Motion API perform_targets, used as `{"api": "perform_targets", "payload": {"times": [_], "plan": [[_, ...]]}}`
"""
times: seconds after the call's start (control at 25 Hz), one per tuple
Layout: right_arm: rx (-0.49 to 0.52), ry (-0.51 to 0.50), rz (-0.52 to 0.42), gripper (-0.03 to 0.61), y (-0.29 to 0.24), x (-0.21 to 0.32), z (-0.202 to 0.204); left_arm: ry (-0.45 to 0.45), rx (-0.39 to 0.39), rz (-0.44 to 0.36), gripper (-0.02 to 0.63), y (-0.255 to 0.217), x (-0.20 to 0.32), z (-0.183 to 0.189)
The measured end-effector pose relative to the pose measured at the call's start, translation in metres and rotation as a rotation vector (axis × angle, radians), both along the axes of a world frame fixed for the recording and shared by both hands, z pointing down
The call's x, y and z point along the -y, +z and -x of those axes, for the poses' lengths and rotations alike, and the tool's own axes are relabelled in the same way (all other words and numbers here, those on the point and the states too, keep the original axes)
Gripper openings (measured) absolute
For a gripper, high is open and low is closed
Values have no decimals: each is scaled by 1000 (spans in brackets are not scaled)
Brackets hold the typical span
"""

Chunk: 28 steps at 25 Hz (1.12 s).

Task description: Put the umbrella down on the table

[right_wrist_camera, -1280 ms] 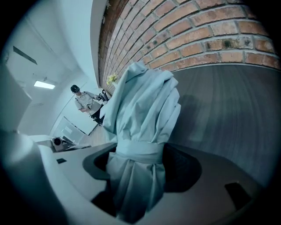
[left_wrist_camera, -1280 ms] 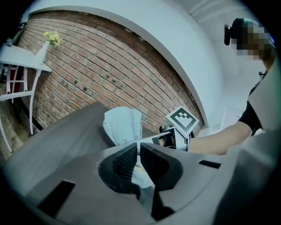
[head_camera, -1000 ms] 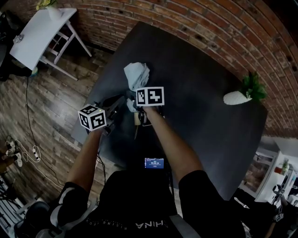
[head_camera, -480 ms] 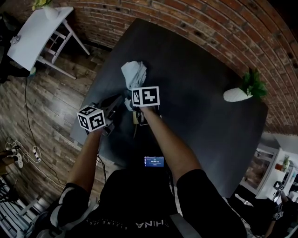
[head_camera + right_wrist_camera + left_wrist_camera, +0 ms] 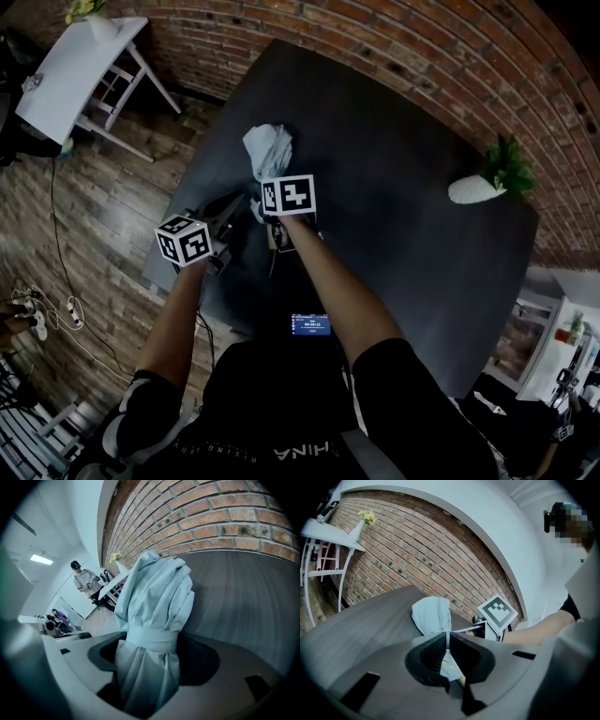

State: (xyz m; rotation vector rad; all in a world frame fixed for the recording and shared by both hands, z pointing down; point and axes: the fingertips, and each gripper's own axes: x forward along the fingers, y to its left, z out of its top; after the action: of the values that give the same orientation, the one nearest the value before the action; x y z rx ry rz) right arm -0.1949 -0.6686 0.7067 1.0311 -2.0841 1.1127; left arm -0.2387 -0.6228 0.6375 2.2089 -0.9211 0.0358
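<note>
On the right gripper (image 5: 157, 658) the fingers stand wide, clasping the bundled umbrella (image 5: 157, 597) between them; on the left gripper (image 5: 446, 641) they nearly meet, pinching its fabric.

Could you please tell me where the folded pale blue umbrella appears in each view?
Head view: umbrella upper centre-left, over the dark table.
Left gripper view: centre, beyond the fingers.
Right gripper view: filling the centre, between that gripper's fingers.
Shared landmark: the brick wall.
</note>
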Motion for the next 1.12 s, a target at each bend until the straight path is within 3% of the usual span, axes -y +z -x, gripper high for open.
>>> {"api": "perform_targets", "payload": {"times": [0.12, 0.24, 0.52, 0.76, 1.12], "plan": [[23, -6, 15, 322, -2, -1, 3, -6, -5, -5, 5, -4, -2, 4], [41, -13, 27, 377, -5, -2, 5, -10, -7, -11, 5, -9, -3, 6], [49, -1, -23, 379, -31, -6, -12, -29, -12, -41, 5, -26, -8, 18], [132, 7, -118, 377, -82, -23, -36, -18, -28, -81, 5, -51, -20, 20], [263, -12, -365, 377, -189, -75, -82, 66, -35, -204, 5, -109, -54, 1]]}}
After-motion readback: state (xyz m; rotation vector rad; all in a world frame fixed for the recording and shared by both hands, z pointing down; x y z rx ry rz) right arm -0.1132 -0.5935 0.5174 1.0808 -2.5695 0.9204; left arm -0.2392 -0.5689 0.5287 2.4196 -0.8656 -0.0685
